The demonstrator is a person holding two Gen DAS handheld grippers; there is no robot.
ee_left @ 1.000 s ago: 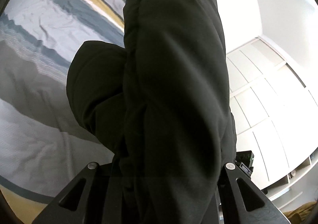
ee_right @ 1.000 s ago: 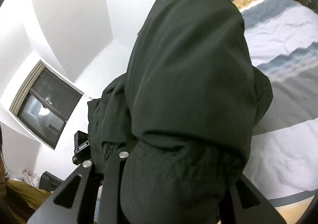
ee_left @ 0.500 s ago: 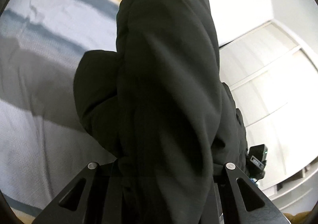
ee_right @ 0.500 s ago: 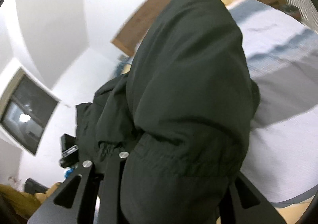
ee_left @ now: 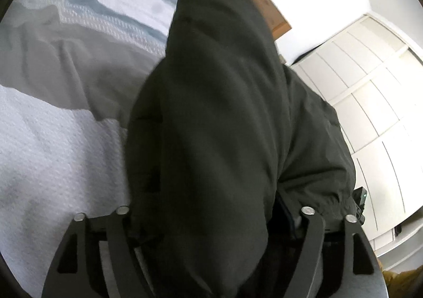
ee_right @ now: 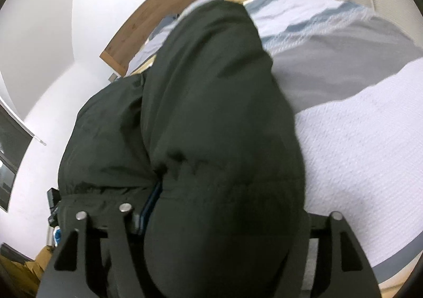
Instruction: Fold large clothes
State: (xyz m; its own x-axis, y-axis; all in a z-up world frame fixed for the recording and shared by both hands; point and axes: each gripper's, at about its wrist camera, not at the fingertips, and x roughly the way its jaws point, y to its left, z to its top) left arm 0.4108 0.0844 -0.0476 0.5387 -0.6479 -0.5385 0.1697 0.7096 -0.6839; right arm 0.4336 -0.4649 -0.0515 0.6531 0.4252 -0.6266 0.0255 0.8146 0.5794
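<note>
**Both claws spread around the black jacket above the bed**

Since a second ago both of my grippers have come down toward the bed, and the wooden headboard now shows in both views where mostly wall and wardrobe showed before. Both sets of jaws have just been opening: the linkage arms, which stood close in at the bottom of each view, now splay out wider.

No brand, label or writing can be read anywhere; the jacket's surface is plain and the pictures are blurred.

My left gripper stands apart, with the black padded jacket bulging up between its arms and hiding the fingertips, so I cannot tell whether the pads press the cloth. My right gripper is also spread, and the same jacket fills the gap between its arms; its gathered hem runs across just above the linkage, with a dark blue strip at the fold. The fingertips are covered here too.

The jacket hangs in a thick bundle in front of both cameras, above the bedspread, which is white and textured with grey, blue and yellow bands. A white wardrobe stands off to the right in the left view.
</note>
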